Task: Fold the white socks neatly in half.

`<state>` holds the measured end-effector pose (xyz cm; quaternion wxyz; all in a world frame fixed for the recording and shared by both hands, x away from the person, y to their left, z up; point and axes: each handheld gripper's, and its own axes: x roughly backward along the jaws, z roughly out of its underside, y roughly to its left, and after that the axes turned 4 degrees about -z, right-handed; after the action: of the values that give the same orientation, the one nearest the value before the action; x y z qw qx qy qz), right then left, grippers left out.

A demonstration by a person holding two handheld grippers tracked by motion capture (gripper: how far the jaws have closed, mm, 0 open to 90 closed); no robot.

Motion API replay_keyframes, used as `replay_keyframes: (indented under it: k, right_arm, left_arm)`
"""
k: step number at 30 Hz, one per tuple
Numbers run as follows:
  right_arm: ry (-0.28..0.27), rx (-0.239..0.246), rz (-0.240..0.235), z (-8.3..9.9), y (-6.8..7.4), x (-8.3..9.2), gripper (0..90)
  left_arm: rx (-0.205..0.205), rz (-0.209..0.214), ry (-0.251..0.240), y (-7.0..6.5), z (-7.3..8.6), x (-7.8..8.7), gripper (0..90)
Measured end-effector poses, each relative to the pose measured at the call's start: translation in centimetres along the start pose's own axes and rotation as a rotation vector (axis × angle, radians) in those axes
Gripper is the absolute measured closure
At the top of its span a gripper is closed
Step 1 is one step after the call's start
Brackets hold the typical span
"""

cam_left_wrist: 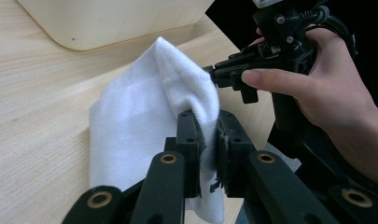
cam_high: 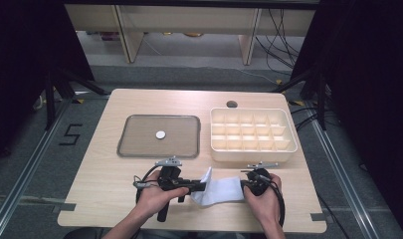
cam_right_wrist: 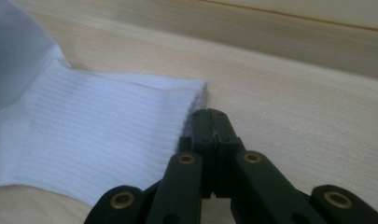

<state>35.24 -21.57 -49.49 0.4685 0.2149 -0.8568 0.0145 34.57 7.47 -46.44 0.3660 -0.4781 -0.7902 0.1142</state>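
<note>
Black jaws of the left gripper [cam_left_wrist: 207,140] rise from the bottom of the left gripper view, clamped on a fold of the white ribbed cotton sock [cam_left_wrist: 149,121], which stands up in a soft peak between them. In the right gripper view, the right gripper [cam_right_wrist: 210,122] has its jaws pressed together at the sock's ribbed cuff edge [cam_right_wrist: 130,126]; whether any fabric is really caught there I cannot tell, since the cuff seems to end just at their tips. From the high view the sock [cam_high: 218,188] lies at the lower centre of the frame, stretched between the two hands on the pale wooden table [cam_high: 109,179]. To do this step well, I judge the right hand should check its bite on the cuff before pulling (a nip on a few threads will slip), and both hands should keep the cloth low and taut. For room: the cream plastic compartment box [cam_high: 252,134] sits just above the right hand, the grey rectangular tray [cam_high: 139,137] holding a small white disc [cam_high: 160,134] lies upper left, and the table's near edge runs close beneath the wrists, so sideways movement looks freest.
</note>
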Motion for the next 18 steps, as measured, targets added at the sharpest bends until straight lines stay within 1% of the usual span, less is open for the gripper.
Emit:
replay_keyframes:
  k: [1,2,3,4,5,6,8,9,10,11,12,13,14,15,16,17,18]
  right_arm:
    - [0.008,-0.003,0.008,-0.02,0.08,0.02,90.0]
    - [0.01,-0.019,-0.018,-0.11,0.25,0.15,90.0]
    - [0.003,-0.009,-0.023,-0.11,0.29,0.18,90.0]
    - [0.006,-0.019,-0.014,-0.13,0.46,0.21,90.0]
    - [-0.004,-0.006,-0.032,-0.15,0.3,0.07,90.0]
    - [0.001,0.004,0.003,-0.12,0.31,0.03,90.0]
    - [-0.003,0.003,0.006,-0.16,0.38,0.04,90.0]
    - [-0.004,0.002,-0.005,-0.19,0.4,-0.01,90.0]
    - [0.0,-0.023,-0.006,-0.23,0.68,0.05,90.0]
    - [0.001,-0.012,0.001,-0.27,0.69,0.18,90.0]
    - [-0.005,0.004,-0.004,-0.31,0.51,0.0,90.0]
    - [-0.005,0.004,-0.004,-0.31,0.51,0.0,90.0]
    - [-0.012,0.003,-0.026,-0.33,0.69,-0.01,90.0]
    - [-0.008,0.016,0.0,-0.29,0.66,-0.06,90.0]
    - [-0.008,0.013,-0.002,-0.28,0.75,-0.03,90.0]
    - [-0.005,-0.006,-0.023,-0.34,0.89,-0.09,90.0]
    - [-0.003,0.004,-0.014,-0.31,0.85,-0.14,90.0]
  left_arm:
    - [0.003,-0.002,0.0,-0.04,0.0,-0.03,80.5]
    - [-0.002,-0.002,0.003,-0.04,-0.01,-0.05,80.5]
    - [-0.002,0.0,0.003,-0.06,-0.02,-0.07,80.5]
    - [-0.003,-0.001,0.002,-0.08,-0.04,-0.09,80.5]
    - [-0.002,-0.004,0.002,-0.14,-0.05,-0.09,80.5]
    - [-0.004,0.001,0.002,-0.18,-0.06,-0.11,80.5]
    - [-0.007,0.0,-0.001,-0.4,-0.06,-0.13,80.5]
    - [-0.008,0.002,-0.003,-0.46,-0.07,-0.17,80.5]
    - [-0.009,0.001,-0.003,-0.49,-0.08,-0.22,80.5]
    - [-0.01,0.002,-0.001,-0.46,-0.11,-0.25,80.5]
    - [-0.006,0.001,-0.003,-0.48,-0.14,-0.29,80.5]
    - [-0.006,0.001,-0.003,-0.48,-0.14,-0.29,80.4]
    - [-0.011,0.007,0.0,-0.46,-0.19,-0.29,80.4]
    - [-0.011,0.003,-0.003,-0.52,-0.22,-0.3,80.4]
    - [-0.013,0.008,0.0,-0.53,-0.28,-0.28,80.4]
    - [-0.013,0.007,-0.001,-0.55,-0.31,-0.28,80.4]
    - [-0.013,0.007,-0.001,-0.55,-0.31,-0.28,80.4]
